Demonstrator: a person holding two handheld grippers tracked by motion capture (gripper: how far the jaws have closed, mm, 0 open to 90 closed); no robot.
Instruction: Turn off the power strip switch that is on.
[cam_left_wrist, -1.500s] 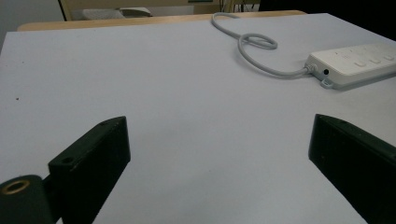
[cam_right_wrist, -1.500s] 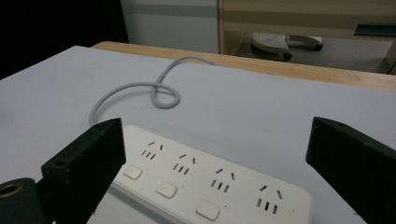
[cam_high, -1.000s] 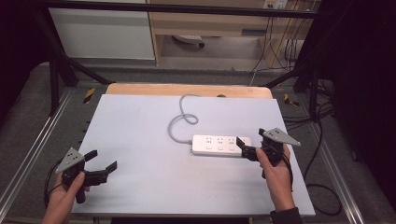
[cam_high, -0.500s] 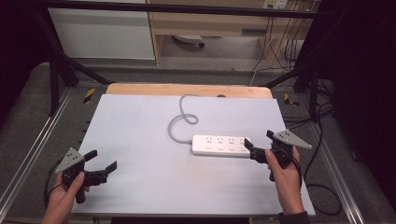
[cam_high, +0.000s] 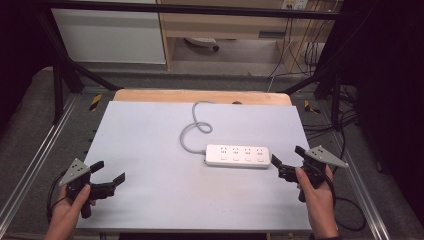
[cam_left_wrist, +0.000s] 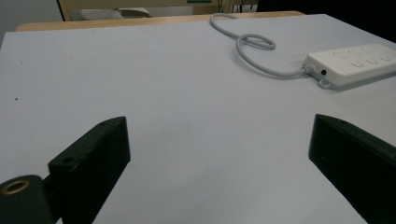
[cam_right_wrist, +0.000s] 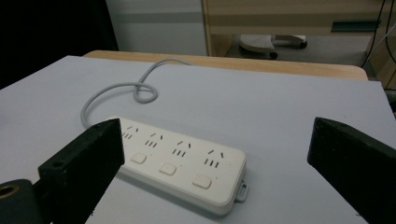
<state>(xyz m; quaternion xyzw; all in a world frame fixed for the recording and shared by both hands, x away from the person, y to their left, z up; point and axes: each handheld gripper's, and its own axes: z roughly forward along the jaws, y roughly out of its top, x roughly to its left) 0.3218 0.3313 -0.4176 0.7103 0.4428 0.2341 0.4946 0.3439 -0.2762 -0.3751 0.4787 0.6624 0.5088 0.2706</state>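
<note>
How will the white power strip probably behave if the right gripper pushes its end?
The power strip lies flat and long, so it probably slides or pivots, not tips. Its looped cable looks floppy and may drag. The right gripper is open beside it.

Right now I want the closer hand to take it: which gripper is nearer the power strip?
Right. The right gripper sits open just off the right end of the power strip; the left gripper is open far across the table, near its left edge.

The power strip (cam_high: 238, 155) is white with a pale grey cord (cam_high: 192, 131). The table (cam_high: 150, 140) is plain light grey-blue with a bare wooden far edge. Both grippers' jaws are black.
</note>
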